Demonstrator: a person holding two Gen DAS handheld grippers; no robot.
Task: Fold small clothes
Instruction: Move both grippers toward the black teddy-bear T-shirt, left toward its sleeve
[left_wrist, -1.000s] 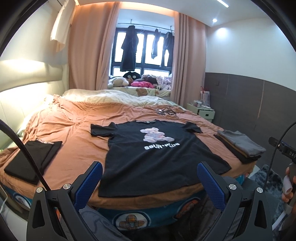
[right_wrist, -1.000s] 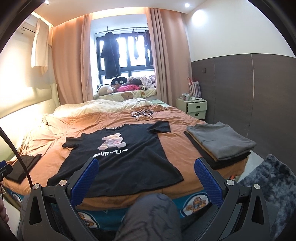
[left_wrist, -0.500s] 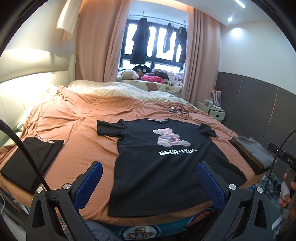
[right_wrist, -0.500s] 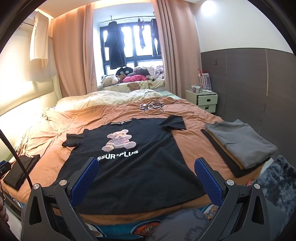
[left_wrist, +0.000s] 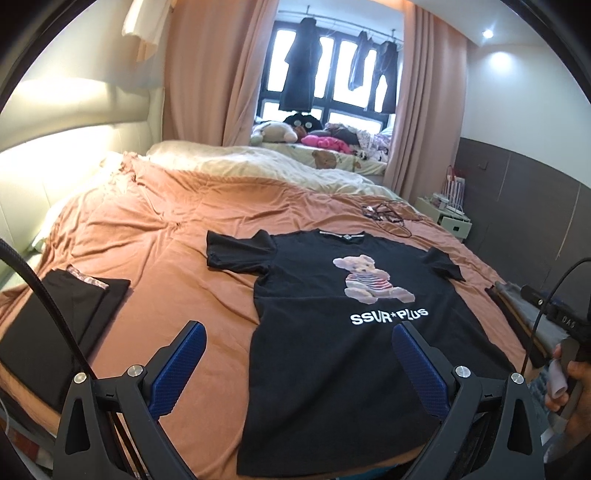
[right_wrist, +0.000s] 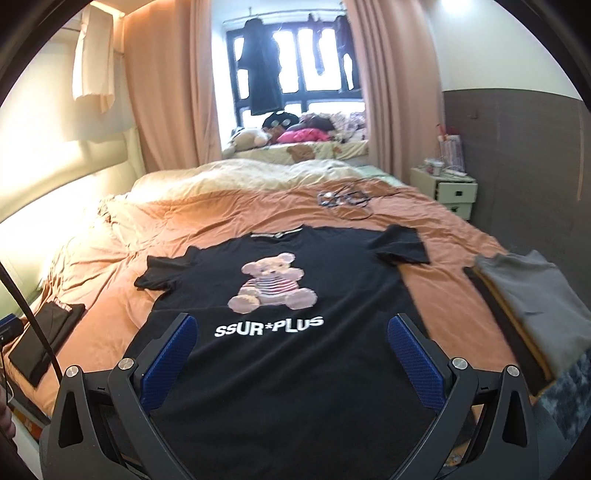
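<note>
- Black T-shirt (left_wrist: 332, 332): laid flat, print side up, on the orange sheet of the bed (left_wrist: 166, 258). Both short sleeves are spread outward; the collar points toward the window, the hem lies at the near edge of the bed.
- Print: a teddy bear (right_wrist: 273, 286) above the white lettering "SSUR*PLUS" (right_wrist: 269, 326).
- Left gripper (left_wrist: 297, 363): jaws spread wide, nothing between the blue pads (left_wrist: 177, 369). It hangs above the near edge of the bed, over the shirt's lower left part, with one pad over the bare sheet and the other over the fabric. Contact with the cloth is not seen.
- Right gripper (right_wrist: 291, 362): jaws likewise spread wide and holding nothing, positioned over the lower half of the shirt, just below the lettering.
- Folded black garment (left_wrist: 55, 325): lies on the left side of the bed, well apart from the T-shirt.
- Stack of folded clothes (right_wrist: 532, 306), grey on top: rests at the right edge of the bed, near the shirt's right sleeve but not touching it.
- Tangle of dark cables (right_wrist: 343, 199): lies on the sheet beyond the collar.
- The person's right hand (left_wrist: 569, 387) on its gripper handle shows at the right edge of the left wrist view.
- Right wrist view is slightly blurred.
</note>
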